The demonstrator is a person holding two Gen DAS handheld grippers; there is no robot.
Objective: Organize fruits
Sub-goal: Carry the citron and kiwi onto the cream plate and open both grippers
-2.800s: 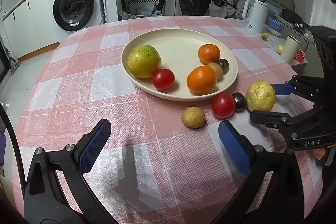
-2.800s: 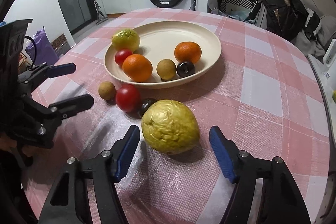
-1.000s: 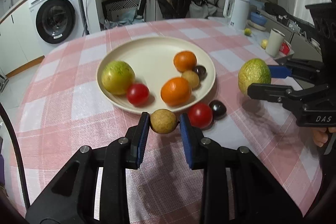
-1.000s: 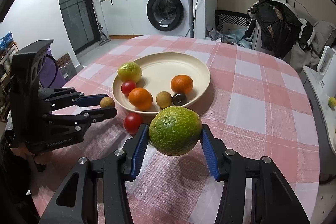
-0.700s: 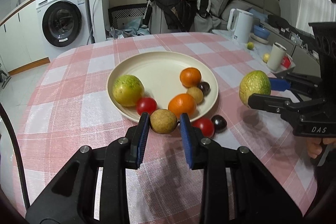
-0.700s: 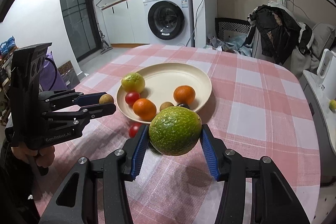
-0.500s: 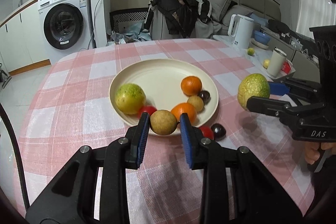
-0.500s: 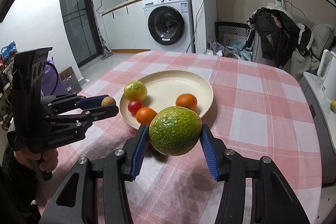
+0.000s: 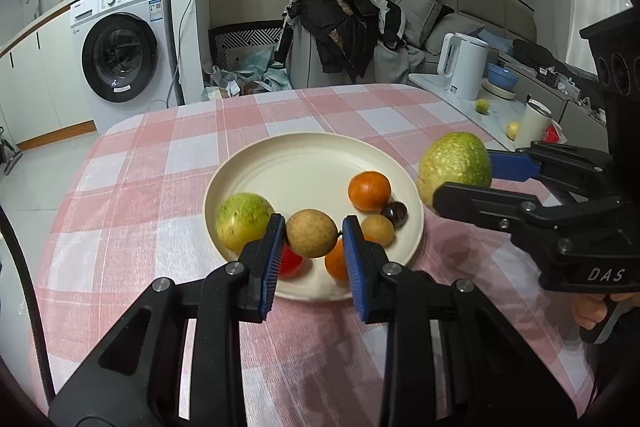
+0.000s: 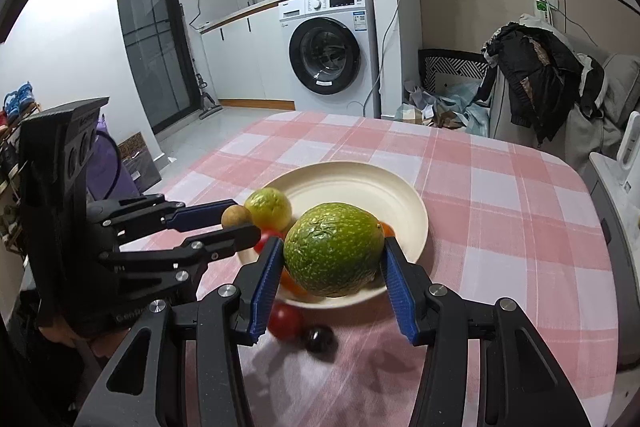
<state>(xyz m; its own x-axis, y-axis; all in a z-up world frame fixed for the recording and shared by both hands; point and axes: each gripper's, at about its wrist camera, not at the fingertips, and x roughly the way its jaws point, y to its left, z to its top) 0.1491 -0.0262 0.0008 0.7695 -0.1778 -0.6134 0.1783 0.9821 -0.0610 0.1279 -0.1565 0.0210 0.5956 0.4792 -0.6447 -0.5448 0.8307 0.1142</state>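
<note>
- While the cream plate (image 9: 412, 195) sits on the checked worktop (image 9: 160, 163), lower both fruits gently into bare spots.
- Right claw (image 10: 332, 267) pinches the big green fruit (image 10: 334, 249) above the near rim.
- Left claw (image 9: 312, 241) pinches the small brown fruit (image 9: 312, 233) over the rim.

- The left wrist fisheye is looking forward along its own fingers, close above the desk (image 9: 168, 163), with the plate (image 9: 304, 163) sitting mid-frame.
- The right wrist fisheye is facing the same plate (image 10: 360, 183) from the opposite side.
- Both views are sharing the plate, and each is catching the other hand-held gripper at its frame edge.
</note>
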